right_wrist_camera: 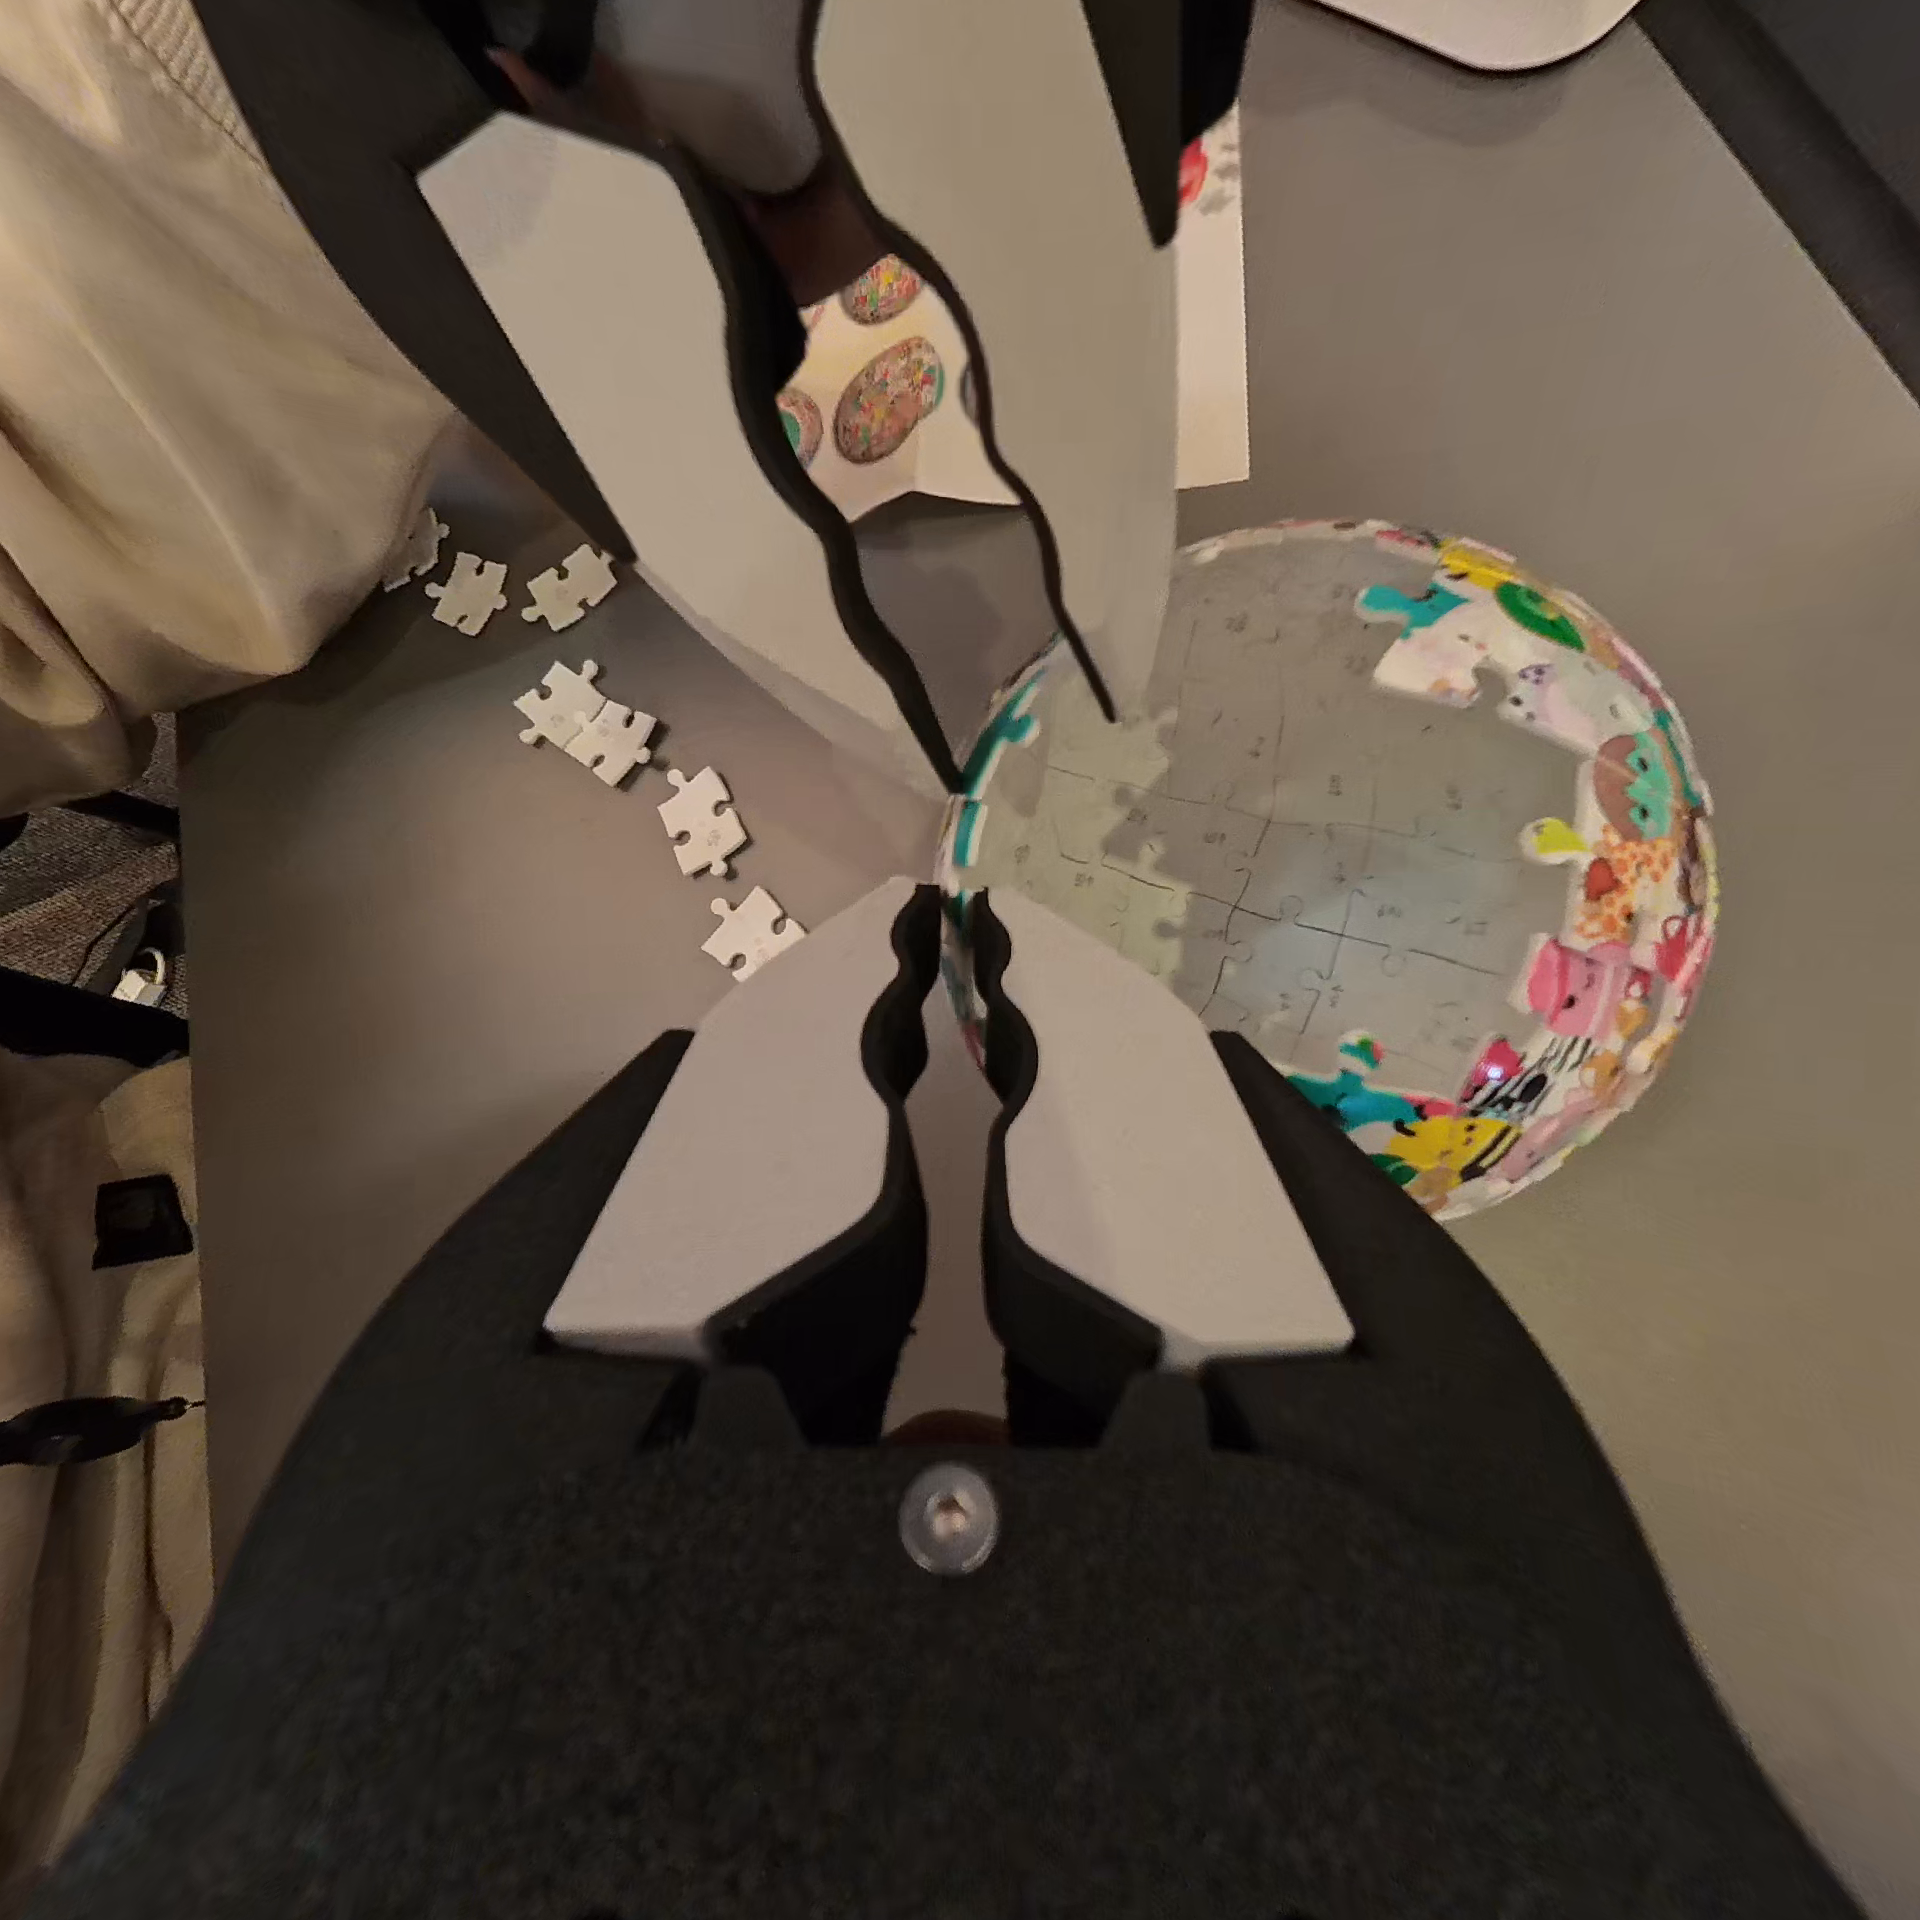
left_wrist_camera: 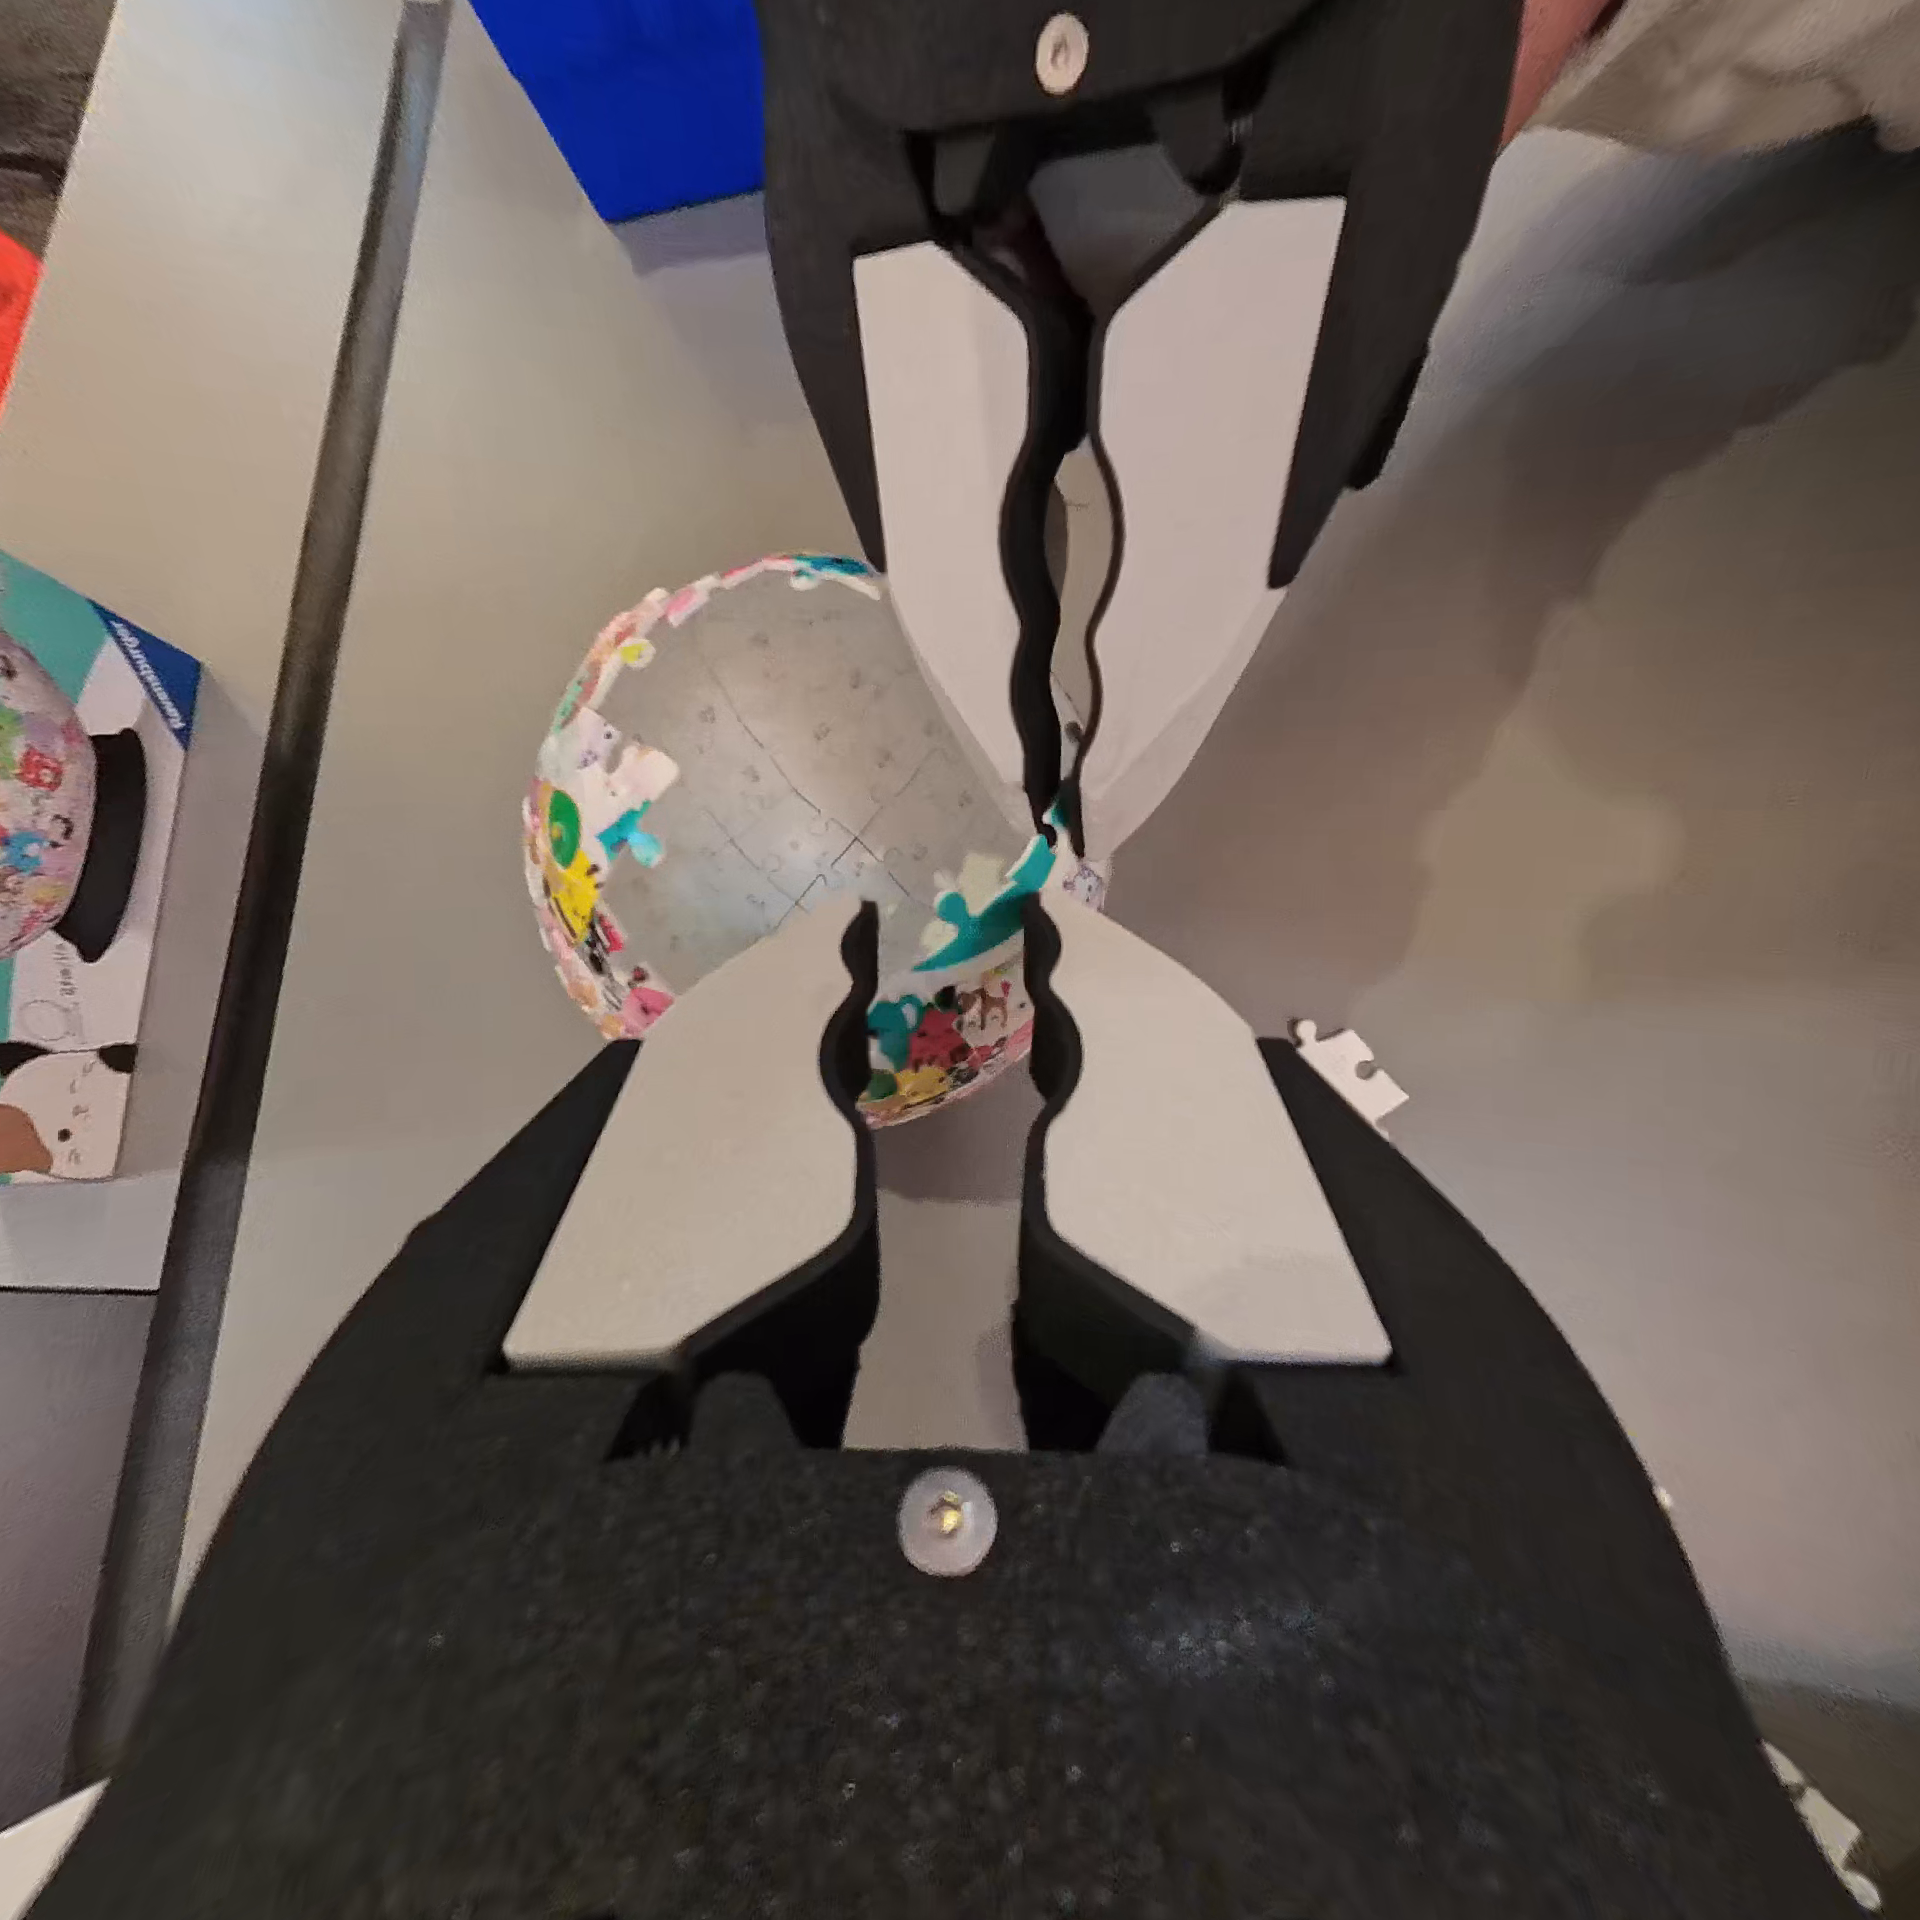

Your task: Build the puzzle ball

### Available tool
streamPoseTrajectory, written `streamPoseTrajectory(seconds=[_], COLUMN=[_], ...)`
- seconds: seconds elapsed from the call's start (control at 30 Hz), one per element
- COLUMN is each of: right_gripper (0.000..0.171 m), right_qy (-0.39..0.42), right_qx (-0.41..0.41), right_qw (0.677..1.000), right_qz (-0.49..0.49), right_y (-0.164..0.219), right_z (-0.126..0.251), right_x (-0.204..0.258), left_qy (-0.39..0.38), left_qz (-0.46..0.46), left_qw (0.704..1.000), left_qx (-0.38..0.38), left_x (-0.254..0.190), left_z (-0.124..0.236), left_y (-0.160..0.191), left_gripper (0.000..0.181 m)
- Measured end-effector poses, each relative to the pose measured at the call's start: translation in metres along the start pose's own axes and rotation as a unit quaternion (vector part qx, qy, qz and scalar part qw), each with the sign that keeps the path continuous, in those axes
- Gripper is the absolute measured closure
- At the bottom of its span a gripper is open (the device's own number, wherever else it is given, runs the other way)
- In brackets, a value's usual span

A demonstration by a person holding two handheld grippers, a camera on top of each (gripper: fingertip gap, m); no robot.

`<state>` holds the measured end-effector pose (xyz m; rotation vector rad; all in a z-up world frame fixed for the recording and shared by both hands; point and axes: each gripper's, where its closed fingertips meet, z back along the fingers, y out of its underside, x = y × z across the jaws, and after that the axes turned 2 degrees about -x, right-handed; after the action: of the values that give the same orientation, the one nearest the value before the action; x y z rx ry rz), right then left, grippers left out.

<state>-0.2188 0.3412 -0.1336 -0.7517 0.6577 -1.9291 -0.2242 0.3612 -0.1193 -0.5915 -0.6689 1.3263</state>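
Observation:
The puzzle ball (left_wrist_camera: 779,769) is a half-built shell lying on its side on the grey table, with a grey inside and colourful cartoon pieces around its rim. It also shows in the right wrist view (right_wrist_camera: 1351,831). My left gripper (left_wrist_camera: 951,914) is open, one finger inside the shell and one outside, astride the near rim. My right gripper (right_wrist_camera: 948,899) is shut on the ball's teal-edged rim. In the left wrist view the right gripper (left_wrist_camera: 1055,831) comes down from the top, pinched on the same rim. In the right wrist view the left gripper (right_wrist_camera: 1029,748) reaches in from above.
Several loose pieces (right_wrist_camera: 587,722) lie white side up in a row left of the ball, and one (left_wrist_camera: 1351,1070) lies by my left gripper. The puzzle box (left_wrist_camera: 83,883) stands far left beyond a dark table edge (left_wrist_camera: 312,623). A printed sheet (right_wrist_camera: 894,384) lies behind. Both grippers' tips are close together, under 4 cm apart.

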Motion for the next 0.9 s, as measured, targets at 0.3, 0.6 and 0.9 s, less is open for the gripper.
streamPoseTrajectory(seconds=[0.3, 0.6, 0.9], right_gripper=[0.165, 0.155, 0.147], right_qy=[0.004, 0.030, 0.090], right_qx=[0.008, -0.006, 0.011], right_qw=[1.000, 1.000, 0.995], right_qz=[0.007, -0.005, -0.042], right_y=[0.000, -0.012, -0.020], right_z=[0.000, 0.000, -0.010], right_x=[-0.001, 0.000, -0.008], left_qy=[0.017, -0.001, -0.131], left_qz=[-0.003, 0.003, 0.018], left_qw=[1.000, 1.000, 0.984], left_qx=[-0.004, -0.016, -0.122], left_x=[-0.001, 0.003, 0.039], left_z=[0.001, 0.006, 0.066], left_y=[0.000, -0.003, -0.043], left_gripper=[0.165, 0.158, 0.157])
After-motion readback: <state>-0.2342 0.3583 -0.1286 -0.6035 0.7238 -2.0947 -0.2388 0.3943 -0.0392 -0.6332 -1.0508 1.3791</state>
